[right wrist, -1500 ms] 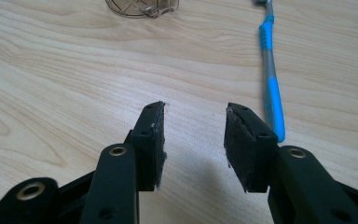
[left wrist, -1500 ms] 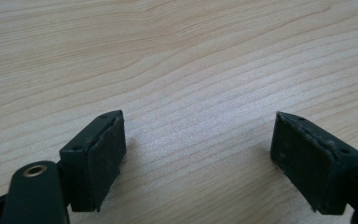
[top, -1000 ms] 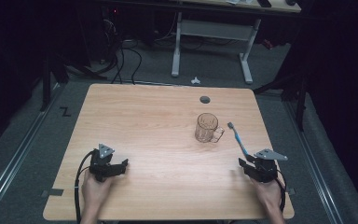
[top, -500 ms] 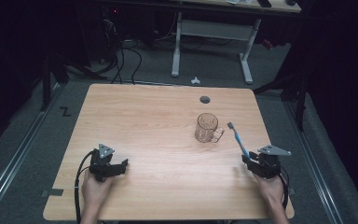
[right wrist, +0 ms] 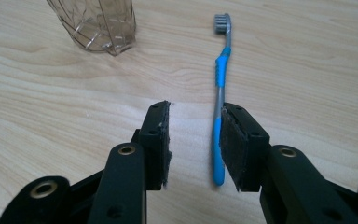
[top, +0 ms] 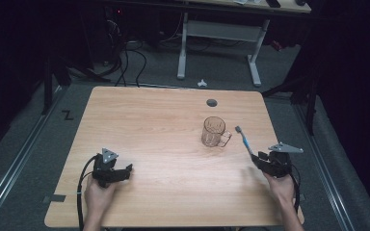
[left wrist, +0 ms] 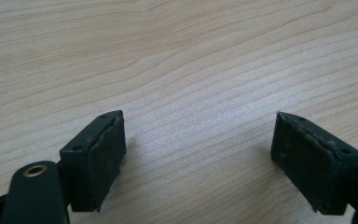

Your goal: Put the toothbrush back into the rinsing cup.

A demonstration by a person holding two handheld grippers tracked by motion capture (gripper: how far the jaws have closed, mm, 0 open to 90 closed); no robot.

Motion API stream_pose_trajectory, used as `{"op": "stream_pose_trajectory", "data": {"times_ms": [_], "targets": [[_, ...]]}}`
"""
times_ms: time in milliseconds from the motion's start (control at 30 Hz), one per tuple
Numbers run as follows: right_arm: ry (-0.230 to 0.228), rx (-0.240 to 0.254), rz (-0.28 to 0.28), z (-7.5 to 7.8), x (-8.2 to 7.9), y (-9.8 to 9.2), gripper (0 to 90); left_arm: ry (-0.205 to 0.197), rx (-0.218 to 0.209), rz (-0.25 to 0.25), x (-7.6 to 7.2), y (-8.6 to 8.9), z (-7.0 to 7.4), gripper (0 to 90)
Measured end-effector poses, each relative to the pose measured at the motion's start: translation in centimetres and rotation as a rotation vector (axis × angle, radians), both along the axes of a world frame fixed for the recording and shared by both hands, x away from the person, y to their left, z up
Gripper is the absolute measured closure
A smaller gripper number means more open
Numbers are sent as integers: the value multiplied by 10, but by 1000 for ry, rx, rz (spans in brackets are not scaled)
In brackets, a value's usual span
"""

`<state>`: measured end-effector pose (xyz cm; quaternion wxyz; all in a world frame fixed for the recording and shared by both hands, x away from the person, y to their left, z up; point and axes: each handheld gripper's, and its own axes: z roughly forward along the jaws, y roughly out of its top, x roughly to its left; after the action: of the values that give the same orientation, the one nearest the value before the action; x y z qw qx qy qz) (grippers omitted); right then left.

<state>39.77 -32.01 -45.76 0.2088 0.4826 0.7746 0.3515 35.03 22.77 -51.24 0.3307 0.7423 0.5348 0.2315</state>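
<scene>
Dark room – grey floor [top: 38, 144], white desk frame [top: 219, 36] behind w/ cables [top: 130, 57].

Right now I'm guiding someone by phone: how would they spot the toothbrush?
Look at the wooden table, right half, beside the clear glass mug. The toothbrush lies flat between the right gripper's open jaws: slim, blue-and-grey, bristles pointing away.

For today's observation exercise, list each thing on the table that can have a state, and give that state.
Glass mug: upright, empty.
Toothbrush: lying flat on the table, handle end between the right gripper's jaws, beside one pad.
Right gripper: jaws have just been closing, not yet clamped.
Left gripper: open, nothing between its jaws.
</scene>
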Motion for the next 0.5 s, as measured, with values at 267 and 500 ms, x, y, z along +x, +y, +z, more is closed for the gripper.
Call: {"op": "stream_pose_trajectory", "data": {"times_ms": [267, 500], "targets": [[21, -8, -2, 5, 10, -3, 639, 0, 0, 0, 0, 0, 0, 184], [38, -13, -8, 10, 19, -6, 640, 2, 2, -1, 0, 0, 0, 184]]}}
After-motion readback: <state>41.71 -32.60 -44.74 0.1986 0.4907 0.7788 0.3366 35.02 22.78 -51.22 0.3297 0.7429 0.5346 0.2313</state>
